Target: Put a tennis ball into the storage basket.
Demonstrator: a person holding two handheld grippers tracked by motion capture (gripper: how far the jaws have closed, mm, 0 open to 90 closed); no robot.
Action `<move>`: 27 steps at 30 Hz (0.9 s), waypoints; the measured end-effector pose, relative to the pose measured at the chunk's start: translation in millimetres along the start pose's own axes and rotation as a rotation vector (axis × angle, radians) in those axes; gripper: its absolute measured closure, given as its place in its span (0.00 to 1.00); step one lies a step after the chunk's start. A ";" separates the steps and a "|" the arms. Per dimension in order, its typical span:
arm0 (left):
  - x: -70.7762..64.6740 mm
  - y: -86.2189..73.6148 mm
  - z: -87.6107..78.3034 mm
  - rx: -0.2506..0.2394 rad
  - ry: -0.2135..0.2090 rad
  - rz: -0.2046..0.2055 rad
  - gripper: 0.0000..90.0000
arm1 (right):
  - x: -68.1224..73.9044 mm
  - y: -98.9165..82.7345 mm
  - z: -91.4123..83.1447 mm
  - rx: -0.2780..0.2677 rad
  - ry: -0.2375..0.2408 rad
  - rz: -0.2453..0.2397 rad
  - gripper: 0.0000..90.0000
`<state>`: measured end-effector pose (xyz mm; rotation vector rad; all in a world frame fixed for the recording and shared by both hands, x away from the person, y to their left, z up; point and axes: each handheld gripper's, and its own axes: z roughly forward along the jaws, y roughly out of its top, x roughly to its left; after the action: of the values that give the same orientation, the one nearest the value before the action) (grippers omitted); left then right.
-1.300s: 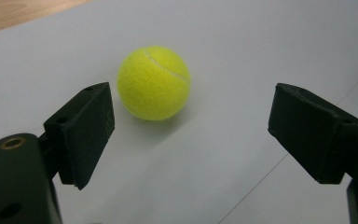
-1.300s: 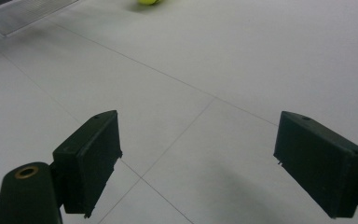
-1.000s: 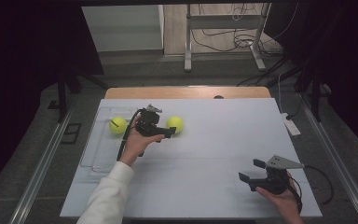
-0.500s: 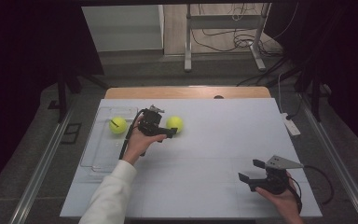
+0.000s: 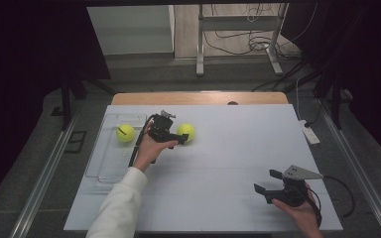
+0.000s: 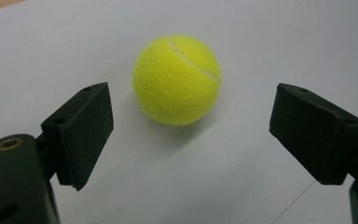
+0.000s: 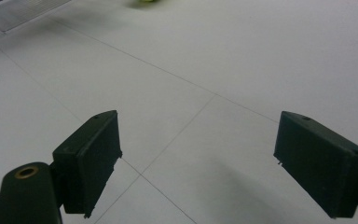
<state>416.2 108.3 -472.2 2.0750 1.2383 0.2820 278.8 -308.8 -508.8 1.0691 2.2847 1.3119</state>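
One tennis ball point(image 5: 125, 133) seems already to sit in the clear tray point(image 5: 103, 163), while the second ball point(image 6: 177, 79) lies on the bench point(image 5: 238, 163) ungrasped, beyond the left hand-held gripper point(image 6: 191, 135), whose jaws have just been opening; the right hand-held gripper point(image 5: 267, 181) waits spread.

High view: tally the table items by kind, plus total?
Tennis balls: 2, one in the clear tray, one on the mat
Clear tray: 1
Handheld tools: 2, left, right
Total: 5
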 end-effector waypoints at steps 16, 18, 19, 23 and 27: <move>6.1 3.2 9.9 -0.003 0.003 -0.033 0.15 | 0.0 -0.4 -0.7 -0.001 -0.001 0.002 0.16; 6.5 3.4 12.3 0.003 -0.002 -0.035 0.14 | -0.2 -0.4 -0.3 0.000 -0.001 0.002 0.16; 6.6 3.5 13.4 0.005 -0.002 -0.034 0.14 | -0.3 -0.5 0.0 0.000 0.001 0.002 0.16; 6.7 4.6 17.3 0.009 0.001 -0.034 0.14 | 0.1 -0.7 0.6 0.003 0.002 0.003 0.16; 6.6 6.6 21.3 0.015 0.004 -0.036 0.14 | -0.1 -1.0 0.3 0.003 0.002 0.003 0.16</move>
<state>435.0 102.2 -484.5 2.0640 1.2825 0.2613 278.5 -309.0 -509.7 1.0736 2.2886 1.3116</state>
